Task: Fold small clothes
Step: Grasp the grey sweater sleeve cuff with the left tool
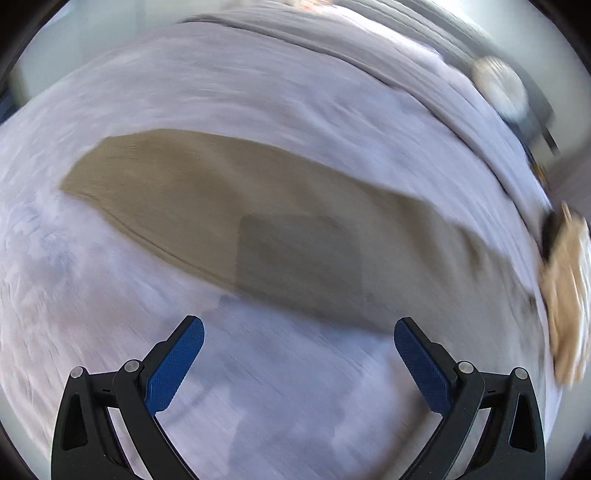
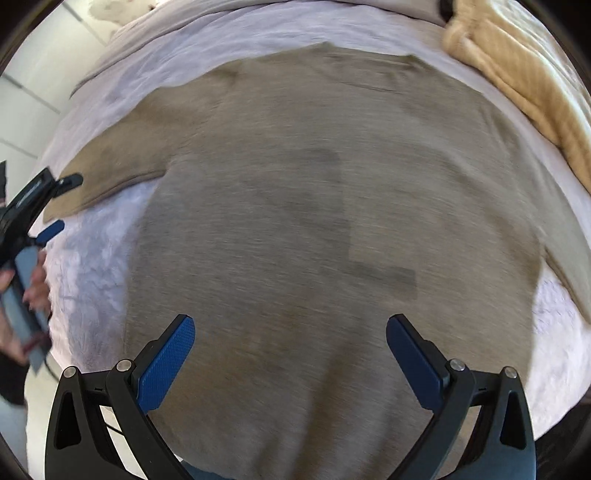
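A khaki T-shirt (image 2: 314,192) lies spread flat on a white bed sheet (image 2: 92,288), with a darker square print at its middle. My right gripper (image 2: 290,328) is open and empty, hovering over the shirt's near part. My left gripper (image 1: 298,332) is open and empty over the sheet, just short of the shirt (image 1: 229,199), which lies as a long khaki shape ahead. The left gripper also shows in the right wrist view (image 2: 59,203) beside the shirt's left sleeve (image 2: 110,170). Both views are motion-blurred.
A tan knitted blanket (image 2: 524,81) lies bunched at the far right of the bed; it also shows in the left wrist view (image 1: 565,295). A grey cover (image 1: 332,33) lies across the far end. A round white object (image 1: 498,86) sits beyond the bed.
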